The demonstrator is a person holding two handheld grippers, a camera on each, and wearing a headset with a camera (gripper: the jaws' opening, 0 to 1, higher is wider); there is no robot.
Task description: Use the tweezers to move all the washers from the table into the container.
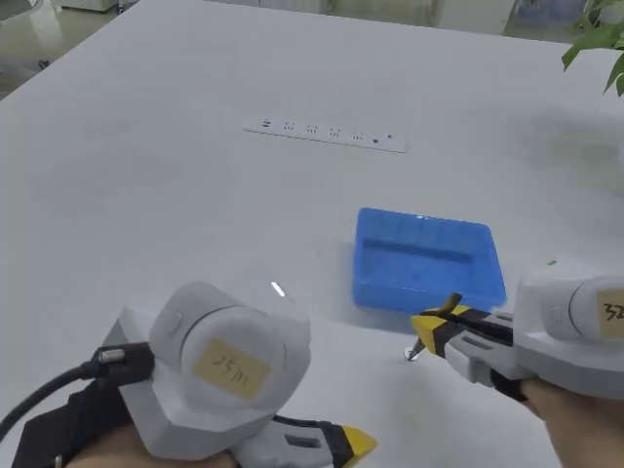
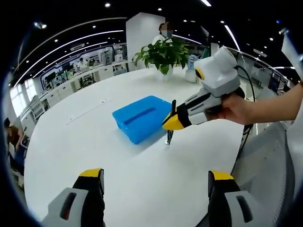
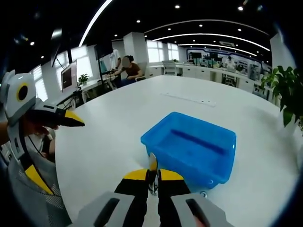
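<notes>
An open-plan office: white worktable (image 3: 118, 127), desk monitor (image 3: 68, 75), potted plant (image 2: 163, 53), ceiling strip lights (image 3: 97, 19).

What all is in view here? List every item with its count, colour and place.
Table: one, white, under everything.
Container: one, blue, on the table right of centre.
Power strip: one, white, far part of the table.
Tweezers: one, dark, clamped between shut jaws, tip down beside the container.
Small item: one, dark, by the container's corner; too small to identify.
Plant: one, green, behind the container in the left gripper view.
Left gripper: one, grey with yellow tips, jaws open.
Right gripper: one, same colours, shut on the tweezers.
Hand: one, holding the right gripper.
</notes>
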